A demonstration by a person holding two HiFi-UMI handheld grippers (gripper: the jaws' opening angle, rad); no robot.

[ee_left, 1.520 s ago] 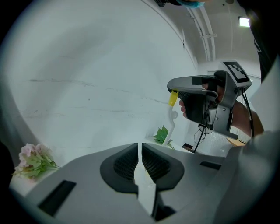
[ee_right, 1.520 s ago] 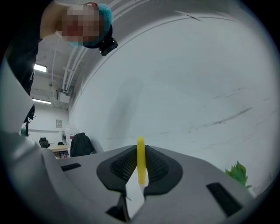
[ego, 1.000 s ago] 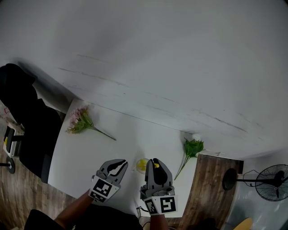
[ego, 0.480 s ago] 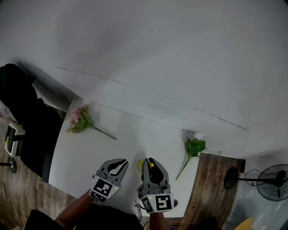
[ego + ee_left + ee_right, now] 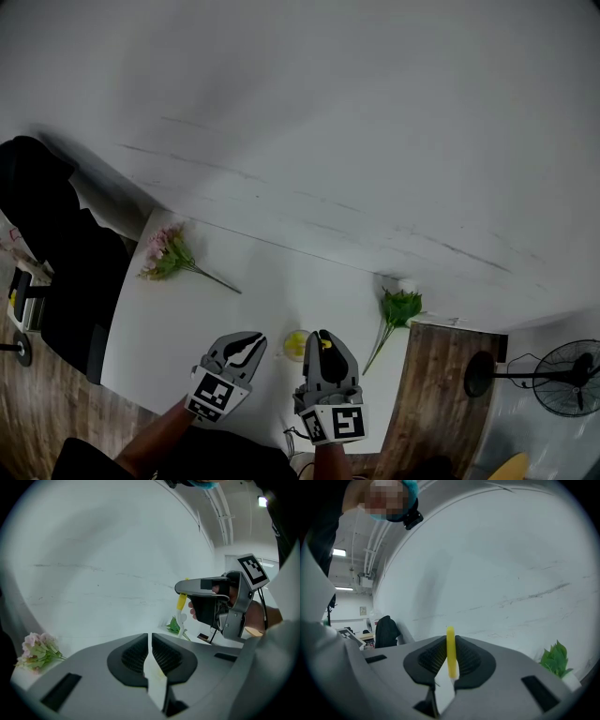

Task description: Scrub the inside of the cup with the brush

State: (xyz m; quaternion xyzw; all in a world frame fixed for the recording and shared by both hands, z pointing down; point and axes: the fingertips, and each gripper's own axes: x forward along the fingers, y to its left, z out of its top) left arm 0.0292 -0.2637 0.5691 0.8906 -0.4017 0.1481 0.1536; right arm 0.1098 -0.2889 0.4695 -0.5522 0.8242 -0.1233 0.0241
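Right gripper (image 5: 450, 641) pinches brush (image 5: 450, 656). Left gripper (image 5: 150, 641) jaws pressed together, empty. Scrub not yet begun. Next you steady cup (image 5: 295, 345), lower brush inside.

Dim, even lighting is observed; strong fisheye curvature and dark vignetted corners are present; near gripper bodies are rendered soft.

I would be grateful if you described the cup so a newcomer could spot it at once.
On the white table, look at the near edge, between the left gripper and the right gripper. The cup sits there, small and round. Unlike the pink flowers and the green sprig farther out, it is plain yellow.
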